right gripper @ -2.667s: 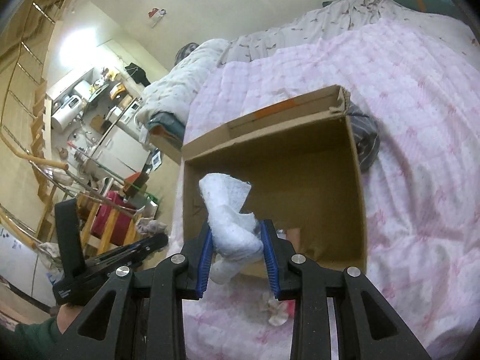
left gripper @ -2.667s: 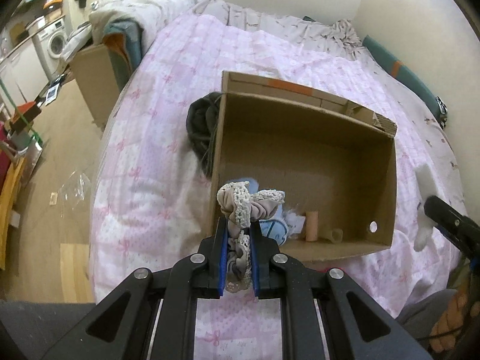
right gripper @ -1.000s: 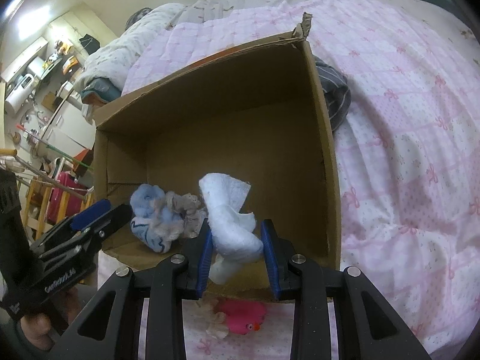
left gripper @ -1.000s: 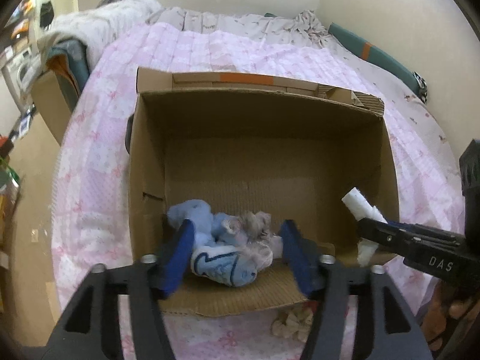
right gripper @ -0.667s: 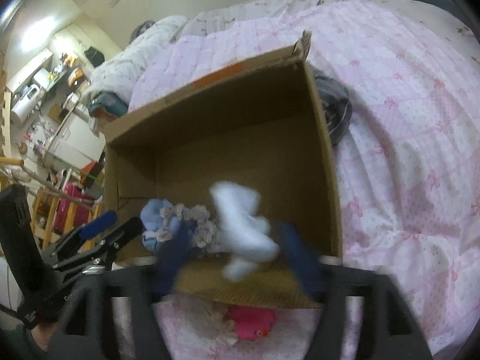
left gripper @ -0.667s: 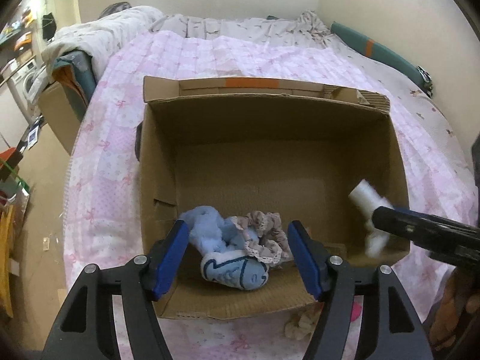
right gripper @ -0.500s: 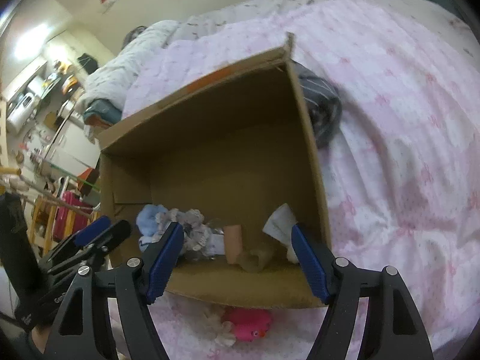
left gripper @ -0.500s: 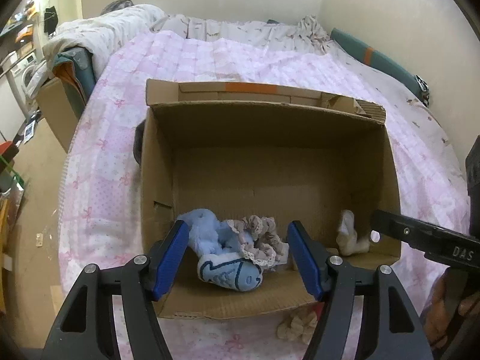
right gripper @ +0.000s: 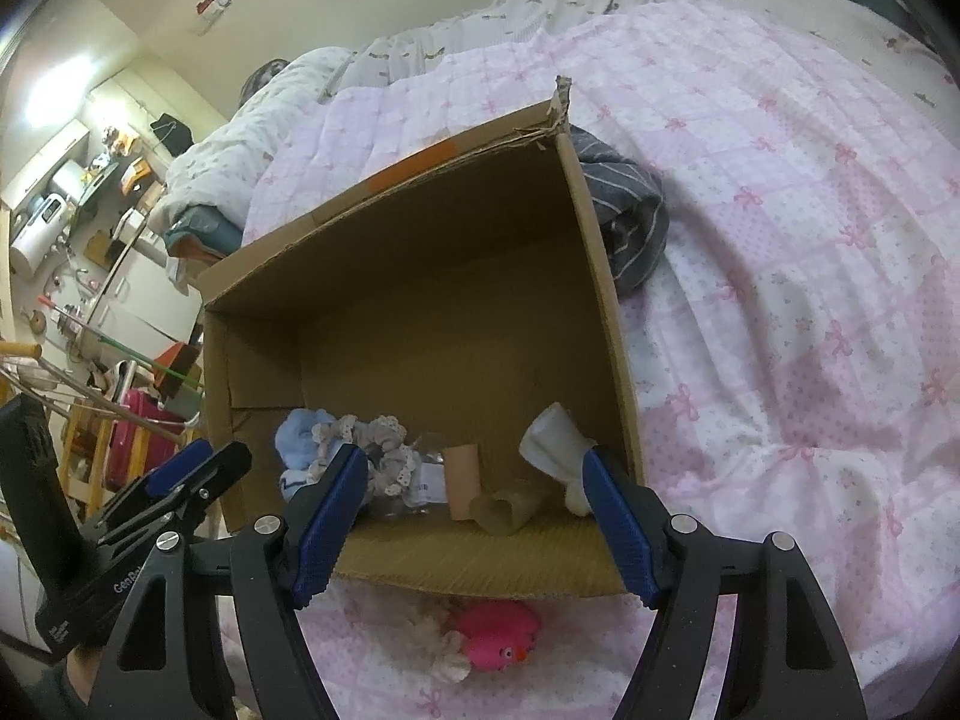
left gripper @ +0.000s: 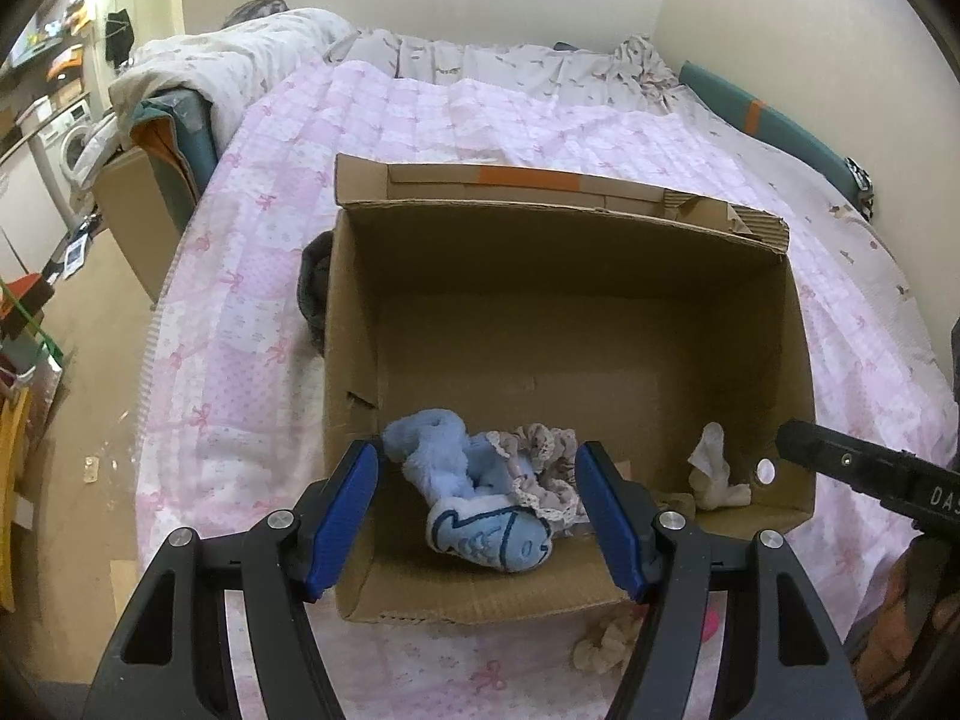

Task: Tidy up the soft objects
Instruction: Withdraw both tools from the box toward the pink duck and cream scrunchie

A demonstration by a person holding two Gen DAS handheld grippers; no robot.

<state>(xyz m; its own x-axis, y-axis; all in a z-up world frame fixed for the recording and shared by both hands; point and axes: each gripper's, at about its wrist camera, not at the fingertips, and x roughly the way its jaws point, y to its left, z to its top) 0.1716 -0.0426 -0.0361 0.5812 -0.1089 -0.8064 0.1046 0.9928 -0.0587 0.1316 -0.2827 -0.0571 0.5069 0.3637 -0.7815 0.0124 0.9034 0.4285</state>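
Observation:
An open cardboard box [left gripper: 798, 336] [right gripper: 606, 276] stands on the pink bed. Inside at its near left lie a blue fish plush [left gripper: 486, 531] [right gripper: 300, 441] and a grey lace scrunchie [left gripper: 543, 459] [right gripper: 384, 456]. A white cloth [left gripper: 711, 474] [right gripper: 555, 444] rests in the near right corner. My left gripper [left gripper: 477, 510] hangs open above the near wall, over the plush. My right gripper [right gripper: 471, 510] is open too, above the same wall, and shows as a black bar [left gripper: 870, 474] in the left wrist view. Both hold nothing.
Cardboard tubes [right gripper: 462, 480] lie in the box. A pink toy [right gripper: 495, 627] and a beige frilly piece [left gripper: 603, 639] sit on the blanket [left gripper: 240, 324] before the box. A dark striped garment [right gripper: 630, 222] is tucked behind it. The floor drops off at the left.
Both grippers opened and dropped their loads into the box: the left let go of the lace scrunchie, the right the white cloth. Both have since drawn back slightly.

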